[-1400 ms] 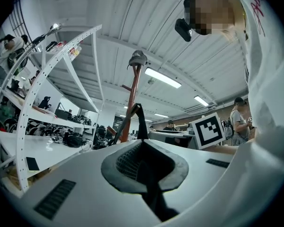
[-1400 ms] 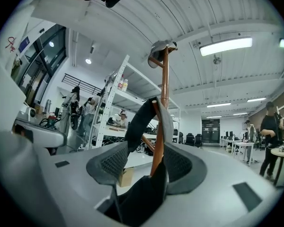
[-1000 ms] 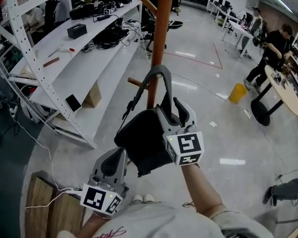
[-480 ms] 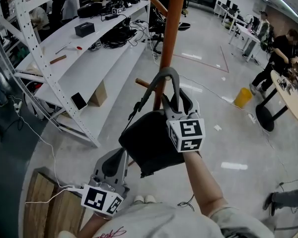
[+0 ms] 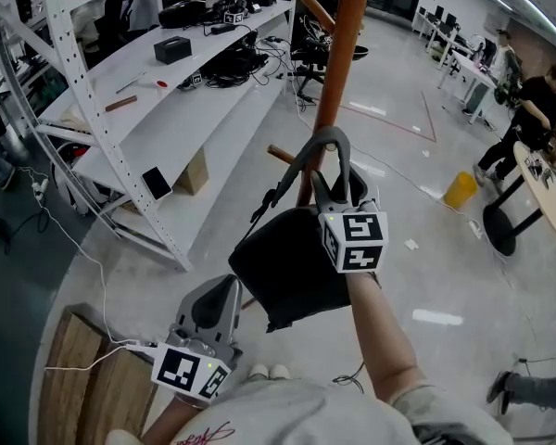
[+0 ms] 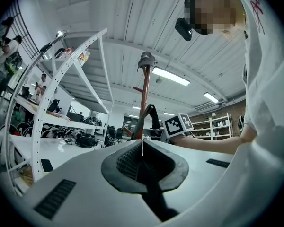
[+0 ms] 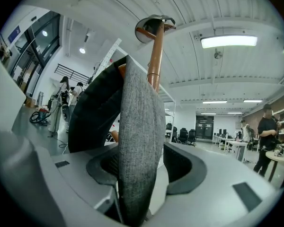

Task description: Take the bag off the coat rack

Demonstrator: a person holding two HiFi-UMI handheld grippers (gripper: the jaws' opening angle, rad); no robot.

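Note:
A black bag (image 5: 283, 267) hangs by its grey strap (image 5: 326, 139) beside the orange-brown coat rack pole (image 5: 341, 63), just above a wooden peg (image 5: 280, 154). My right gripper (image 5: 338, 186) is shut on the strap below its top loop, and the bag body dangles under it. In the right gripper view the grey strap (image 7: 137, 141) fills the jaws, with the black bag (image 7: 97, 112) to the left and the pole (image 7: 155, 56) behind. My left gripper (image 5: 229, 286) stays low under the bag, shut on nothing. In its own view, this left gripper (image 6: 142, 148) points at the pole (image 6: 145, 103).
White metal shelving (image 5: 167, 109) with cables, boxes and a phone runs along the left. A wooden pallet (image 5: 83, 378) lies at lower left. People stand at tables (image 5: 547, 174) on the far right, near a yellow bin (image 5: 461, 190). Polished floor surrounds the rack.
The right gripper has risen a little with the strap and bag, staying close to the pole. The head camera has shifted. The left gripper has stayed put.

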